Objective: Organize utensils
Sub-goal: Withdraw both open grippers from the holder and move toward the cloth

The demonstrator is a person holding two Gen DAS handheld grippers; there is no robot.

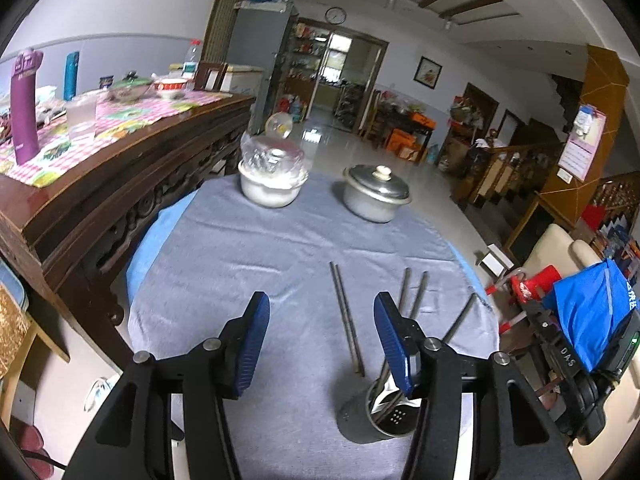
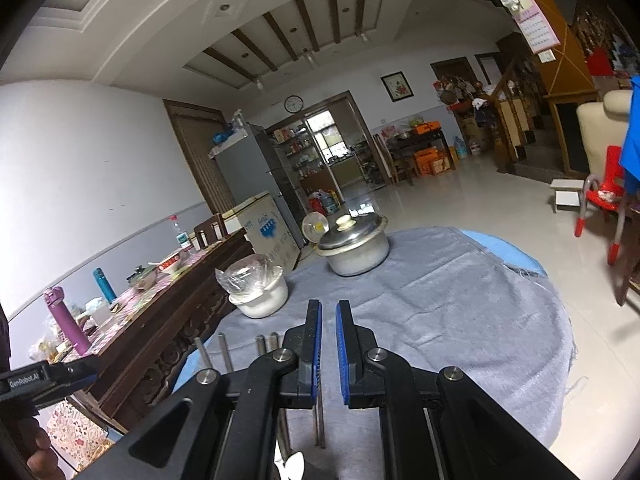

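Note:
In the left wrist view, a pair of metal chopsticks (image 1: 346,314) lies on the grey tablecloth (image 1: 280,248) between the fingers of my left gripper (image 1: 320,328), which is open and empty above the cloth. A dark utensil cup (image 1: 376,416) stands at the near edge under the right finger (image 1: 394,344), holding several metal utensils that lean up and to the right (image 1: 416,292). In the right wrist view, my right gripper (image 2: 329,344) is nearly shut with a narrow gap and nothing seen between the pads. Metal chopstick ends (image 2: 224,350) stick up to its left.
A white bowl covered in plastic (image 1: 272,176) and a lidded metal pot (image 1: 376,194) stand at the table's far side. A long wooden sideboard (image 1: 120,152) with bottles and dishes runs along the left. A red child's chair (image 2: 604,196) and a blue bag (image 1: 596,312) are at the right.

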